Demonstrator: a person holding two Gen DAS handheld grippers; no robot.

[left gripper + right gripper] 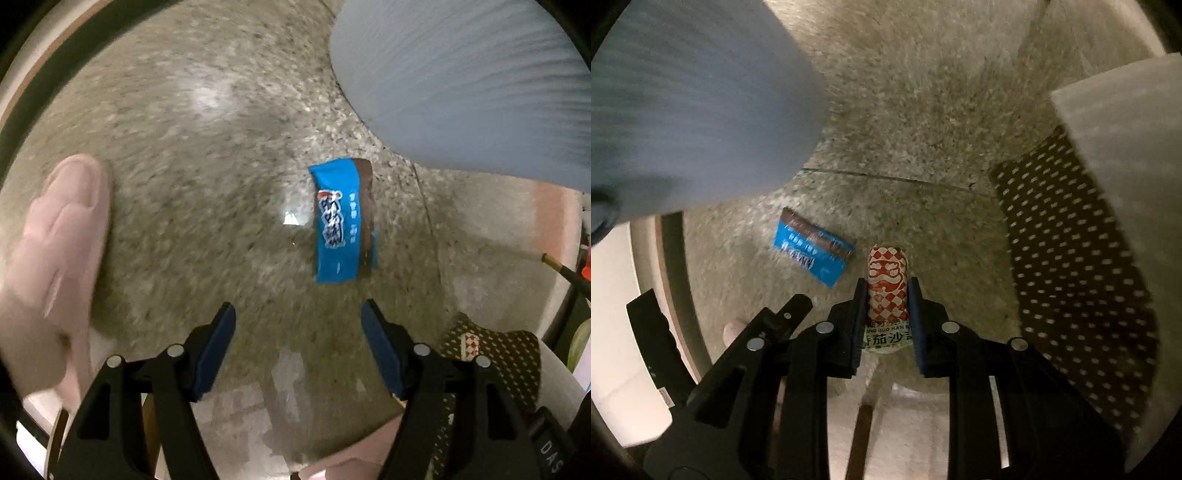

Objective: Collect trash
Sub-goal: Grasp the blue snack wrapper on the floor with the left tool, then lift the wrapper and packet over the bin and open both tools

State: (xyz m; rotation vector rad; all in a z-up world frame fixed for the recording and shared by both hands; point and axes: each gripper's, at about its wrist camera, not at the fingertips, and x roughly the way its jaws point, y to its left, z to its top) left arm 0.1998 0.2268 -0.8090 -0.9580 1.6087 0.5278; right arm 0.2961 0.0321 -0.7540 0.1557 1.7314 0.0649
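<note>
A blue snack wrapper (341, 221) lies flat on the speckled stone floor (203, 166), just ahead of my left gripper (297, 314), which is open and empty above it. The wrapper also shows in the right wrist view (812, 253), to the left of my right gripper (886, 286). My right gripper is shut on a red-and-white checkered sauce packet (887, 288) and holds it between its blue pads above the floor.
A blue ribbed bin (472, 81) stands past the wrapper; it also shows in the right wrist view (694, 103). A brown dotted cloth (1078, 266) and a pale block (1126, 166) lie at the right. A pink slipper (59, 258) is at the left.
</note>
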